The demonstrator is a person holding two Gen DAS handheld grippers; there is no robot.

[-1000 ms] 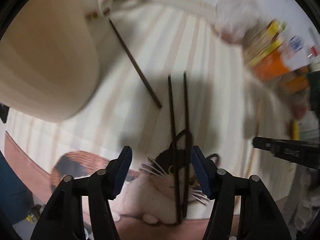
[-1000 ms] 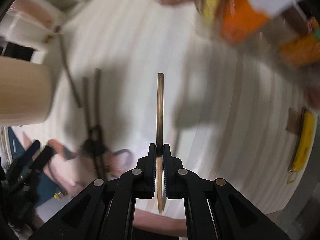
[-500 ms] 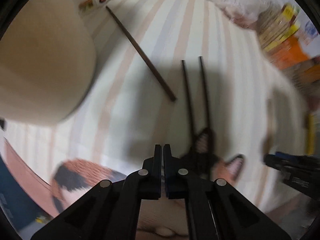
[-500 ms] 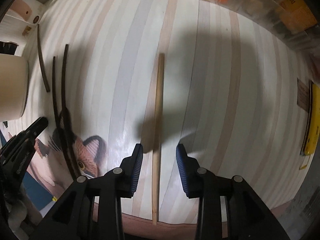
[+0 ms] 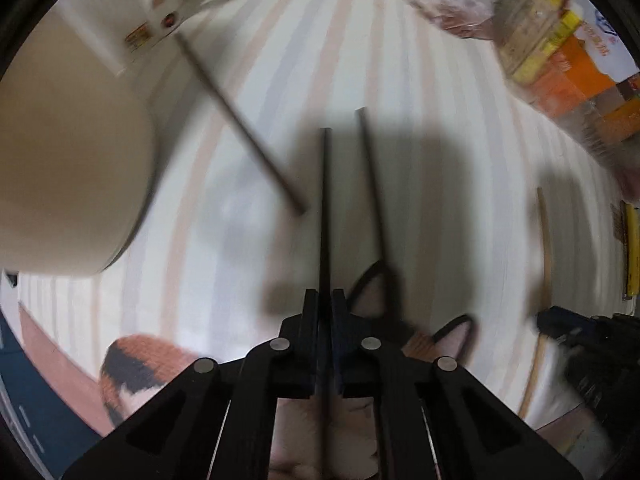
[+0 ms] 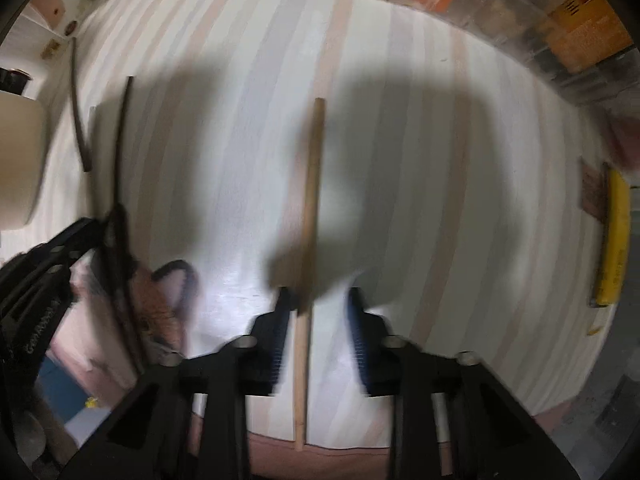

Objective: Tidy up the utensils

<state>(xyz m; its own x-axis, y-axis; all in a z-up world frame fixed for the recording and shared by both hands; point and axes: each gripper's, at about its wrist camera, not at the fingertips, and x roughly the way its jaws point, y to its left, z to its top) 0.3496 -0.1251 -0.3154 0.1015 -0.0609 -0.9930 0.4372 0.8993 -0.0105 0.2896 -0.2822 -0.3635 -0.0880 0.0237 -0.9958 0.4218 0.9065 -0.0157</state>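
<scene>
The jaws of the left gripper [image 5: 325,300] were pressed together on a black chopstick [image 5: 325,208], which ran straight forward from between the pads and also back under the gripper body; the jaws of the right gripper [image 6: 316,304] stood apart, with a pale wooden chopstick [image 6: 310,208] lying between them on the striped cloth [image 6: 420,200], apparently touched by neither pad; just to the right of the held stick a second black chopstick [image 5: 372,184] lay nearly parallel on the cloth, its near end over the printed cat picture [image 5: 132,364]; a brown chopstick [image 5: 240,128] lay slantwise to the left, its near tip close beside the held one; a large cream container [image 5: 68,168] stood at the far left, probably where the sticks belong, though its mouth could not be seen; packets and boxes [image 5: 560,52] crowded the far right edge; the chopsticks looked light, stiff and thin, and smooth enough to slide or pivot in a pinch, so a hold near the thicker end with the stick square across the pads seemed wisest; the held stick was gripped well back along its length, so its long forward end might swing when lifted.
</scene>
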